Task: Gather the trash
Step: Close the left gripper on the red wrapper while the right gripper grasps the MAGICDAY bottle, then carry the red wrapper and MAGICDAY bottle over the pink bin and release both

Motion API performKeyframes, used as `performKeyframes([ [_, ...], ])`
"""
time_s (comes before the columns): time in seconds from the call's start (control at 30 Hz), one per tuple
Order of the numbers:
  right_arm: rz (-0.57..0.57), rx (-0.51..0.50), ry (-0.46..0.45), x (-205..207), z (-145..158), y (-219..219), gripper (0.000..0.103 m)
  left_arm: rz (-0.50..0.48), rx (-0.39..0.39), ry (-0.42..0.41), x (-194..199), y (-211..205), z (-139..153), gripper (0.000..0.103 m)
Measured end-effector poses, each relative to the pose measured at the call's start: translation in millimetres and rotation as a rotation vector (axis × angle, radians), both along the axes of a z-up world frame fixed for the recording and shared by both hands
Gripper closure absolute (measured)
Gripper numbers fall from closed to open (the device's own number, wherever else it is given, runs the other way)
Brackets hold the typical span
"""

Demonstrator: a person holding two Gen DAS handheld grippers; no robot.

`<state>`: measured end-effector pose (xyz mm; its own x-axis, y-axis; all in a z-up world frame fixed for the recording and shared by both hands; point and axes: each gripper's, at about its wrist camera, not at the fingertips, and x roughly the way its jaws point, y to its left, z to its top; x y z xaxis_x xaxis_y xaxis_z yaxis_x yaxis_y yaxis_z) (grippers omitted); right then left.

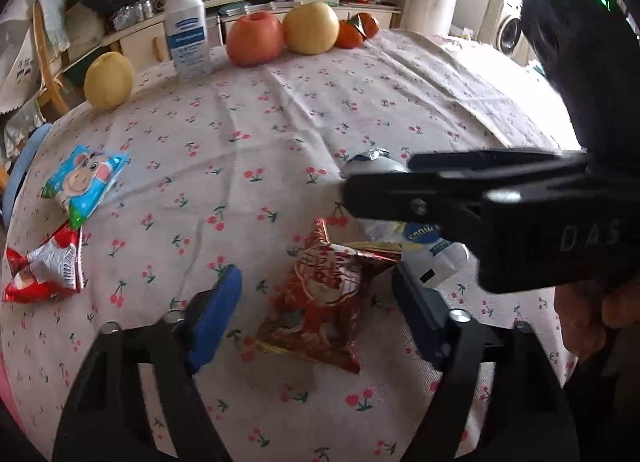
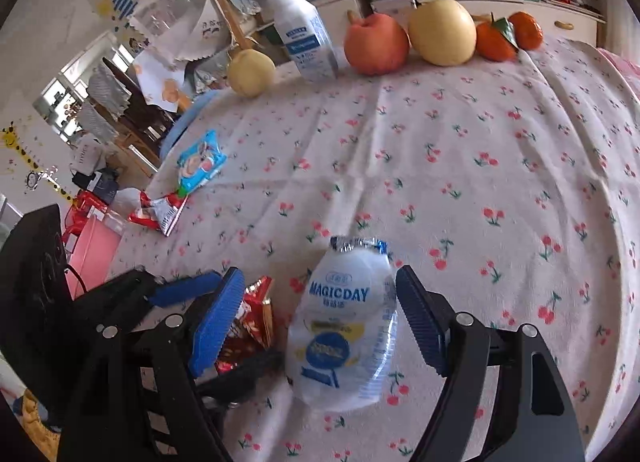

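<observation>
Left wrist: three wrappers (image 1: 320,294), one bottle (image 1: 436,258).

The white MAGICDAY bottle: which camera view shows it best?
The right wrist view. There the white bottle lies whole between the open fingers of the right gripper, label readable. In the left wrist view, the right gripper covers most of the bottle.

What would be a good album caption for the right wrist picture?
Open right gripper straddles a crushed yogurt bottle on the cherry-print tablecloth, fruit lined up behind.
</observation>
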<state>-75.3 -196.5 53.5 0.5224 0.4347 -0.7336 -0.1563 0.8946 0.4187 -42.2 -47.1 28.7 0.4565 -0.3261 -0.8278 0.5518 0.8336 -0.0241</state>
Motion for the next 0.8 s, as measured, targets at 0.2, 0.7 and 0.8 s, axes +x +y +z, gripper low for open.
performKeyframes([
  [0.2,-0.049,-0.098,-0.045,-9,9,-5,0.024,0.039,-0.024,-0.011,-1,11,1,0.062],
  [0.7,-0.012,-0.316,-0.051,-23,-12,36,0.038,0.232,-0.234,-0.053,-24,94,19,0.063],
  [0.8,-0.025,-0.349,-0.068,-25,-13,39,0.040,0.240,-0.259,-0.054,-27,103,20,0.063],
])
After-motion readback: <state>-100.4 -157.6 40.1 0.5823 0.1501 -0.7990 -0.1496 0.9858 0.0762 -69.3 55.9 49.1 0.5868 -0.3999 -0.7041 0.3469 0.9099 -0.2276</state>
